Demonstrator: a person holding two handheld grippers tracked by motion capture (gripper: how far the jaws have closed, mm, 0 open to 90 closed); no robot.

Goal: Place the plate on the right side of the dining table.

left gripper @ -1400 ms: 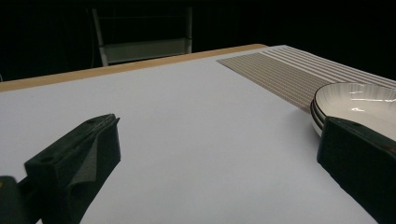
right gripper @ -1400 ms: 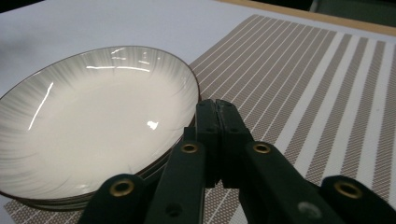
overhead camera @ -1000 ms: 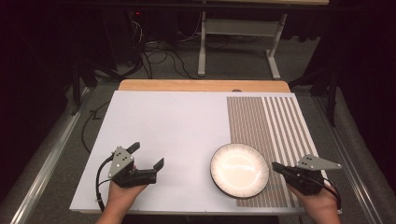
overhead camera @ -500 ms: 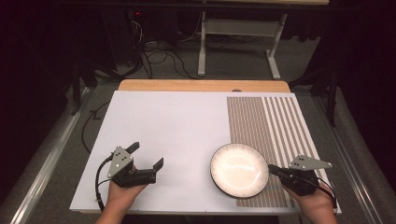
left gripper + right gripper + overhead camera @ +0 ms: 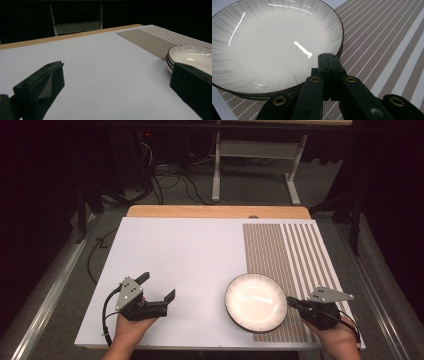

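White plates (image 5: 255, 301), stacked at least two high with dark rims and faint radial lines, resting near the front of the table, half on the brown striped mat (image 5: 287, 255) and half on the bare white tabletop (image 5: 180, 255); nothing lying in the top one, just glare from the lights. Just right of the stack, right gripper (image 5: 291, 301), held in a hand (image 5: 340, 340) at the front right corner, jaws pressed flat together with no gap, tip over the stack's right rim; touching the rim or just above it, impossible to tell. Same rim seen close in the right gripper view (image 5: 274, 47), joined jaws rising over its near edge. Well to the left, left gripper (image 5: 157, 287) in the other hand (image 5: 127, 332), jaws spread wide apart with nothing between them, low over bare white surface. Beyond the table, grey floor with loose cables (image 5: 165, 185) and a metal stand (image 5: 252, 165).
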